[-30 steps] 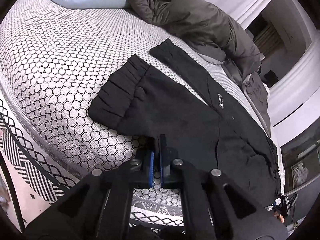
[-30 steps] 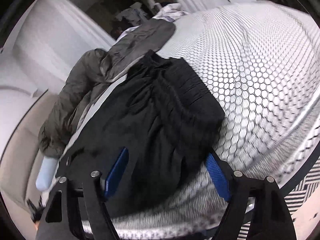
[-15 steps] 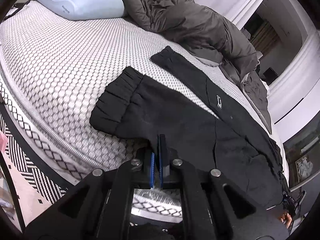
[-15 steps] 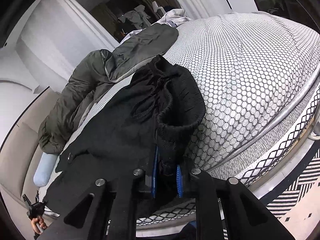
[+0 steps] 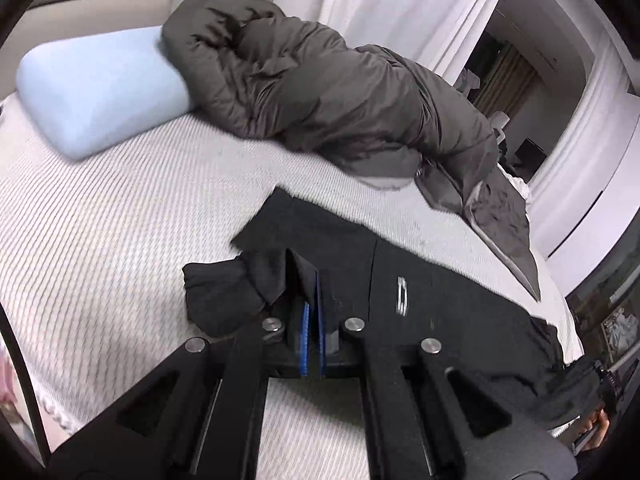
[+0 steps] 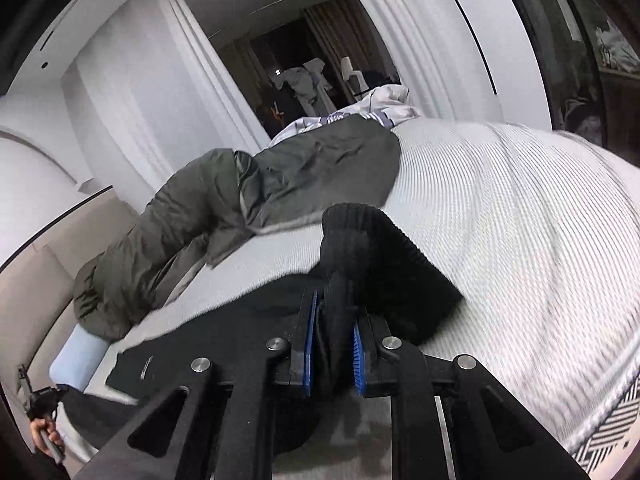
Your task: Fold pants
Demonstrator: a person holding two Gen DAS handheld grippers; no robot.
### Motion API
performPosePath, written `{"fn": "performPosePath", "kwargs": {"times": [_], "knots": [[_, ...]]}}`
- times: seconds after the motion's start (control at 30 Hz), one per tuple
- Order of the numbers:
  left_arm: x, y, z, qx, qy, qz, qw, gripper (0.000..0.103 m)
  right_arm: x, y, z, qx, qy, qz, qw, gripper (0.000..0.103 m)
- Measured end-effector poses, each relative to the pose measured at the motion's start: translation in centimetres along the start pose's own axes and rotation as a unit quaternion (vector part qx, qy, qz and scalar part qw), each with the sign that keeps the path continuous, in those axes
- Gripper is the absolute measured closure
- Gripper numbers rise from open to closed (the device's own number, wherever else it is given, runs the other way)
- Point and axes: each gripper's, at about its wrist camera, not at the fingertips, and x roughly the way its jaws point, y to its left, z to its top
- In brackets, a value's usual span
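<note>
Black pants (image 5: 440, 300) lie across a white patterned bed (image 5: 100, 240). My left gripper (image 5: 310, 312) is shut on the near leg's cuff, lifted off the bed with the cuff bunched to its left. The far leg lies flat beyond it with a small white logo (image 5: 401, 295). In the right wrist view my right gripper (image 6: 332, 344) is shut on the ribbed waistband (image 6: 384, 256), held up above the bed (image 6: 520, 220). The rest of the pants (image 6: 224, 340) stretches left toward the other gripper (image 6: 42, 400).
A crumpled dark grey duvet (image 5: 328, 88) lies along the far side of the bed, also in the right wrist view (image 6: 248, 192). A light blue pillow (image 5: 96, 88) sits at the far left. White walls and a doorway (image 6: 304, 76) stand behind the bed.
Both grippers have lifted and carried the near edge of the pants toward the far side. The right gripper, open a second ago, closed on the waistband.
</note>
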Motion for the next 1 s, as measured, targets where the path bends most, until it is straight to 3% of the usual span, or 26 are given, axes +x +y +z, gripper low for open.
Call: {"fn": "performPosePath", "kwargs": {"times": [0.23,0.3,0.33,0.37,0.4,0.43,0.47,0.5,0.53,0.6,0.73,0.83,0.93,1.0], "knots": [[12.0,-4.2,7.0,-0.001,0.034,0.03,0.999,0.102,10.6,2.4,6.0,-0.009,0.006,-0.066,0.998,0.089],[16.2,-4.7,7.7,0.002,0.06,0.056,0.9966,0.101,14.5,3.0,7.3,-0.017,0.016,-0.097,0.995,0.084],[18.6,-4.8,8.0,0.005,0.08,0.08,0.9936,0.1,16.6,3.2,7.6,-0.025,0.03,-0.111,0.993,0.075],[20.8,-4.7,8.0,0.01,0.099,0.098,0.9902,0.096,19.9,3.3,8.0,-0.03,0.063,-0.12,0.99,0.058],[22.2,-4.5,8.0,0.013,0.11,0.105,0.9883,0.082,21.4,3.1,7.9,-0.029,0.082,-0.124,0.989,0.046],[23.2,-4.2,8.0,0.015,0.116,0.109,0.9872,0.074,23.2,2.8,7.9,-0.028,0.102,-0.129,0.986,0.037],[23.5,-3.8,8.0,0.011,0.111,0.116,0.987,0.055,24.2,2.6,7.7,-0.033,0.117,-0.147,0.982,0.037],[23.3,-3.3,8.0,0.0,0.099,0.127,0.987,0.039,24.3,2.5,7.4,-0.039,0.118,-0.165,0.978,0.037],[22.7,-2.9,8.1,-0.009,0.087,0.128,0.988,0.033,23.8,2.5,7.3,-0.044,0.11,-0.169,0.979,0.035],[21.4,-2.2,7.9,-0.015,0.068,0.118,0.9906,0.024,21.9,2.4,6.8,-0.058,0.085,-0.155,0.983,0.018],[19.5,-1.4,6.6,0.01,0.074,0.125,0.9894,0.024,18.1,1.4,5.4,-0.083,0.077,-0.16,0.981,0.018],[18.1,-0.4,4.9,0.023,0.074,0.104,0.9915,0.024,15.1,-0.3,4.2,-0.064,0.088,-0.145,0.983,0.018],[18.3,-0.8,4.5,0.055,0.068,0.121,0.9889,0.035,13.2,-1.5,3.2,-0.052,0.095,-0.143,0.984,0.018],[18.9,-1.2,4.7,0.066,0.07,0.126,0.9873,0.036,12.3,-2.1,2.8,-0.047,0.096,-0.147,0.983,0.018]]}}
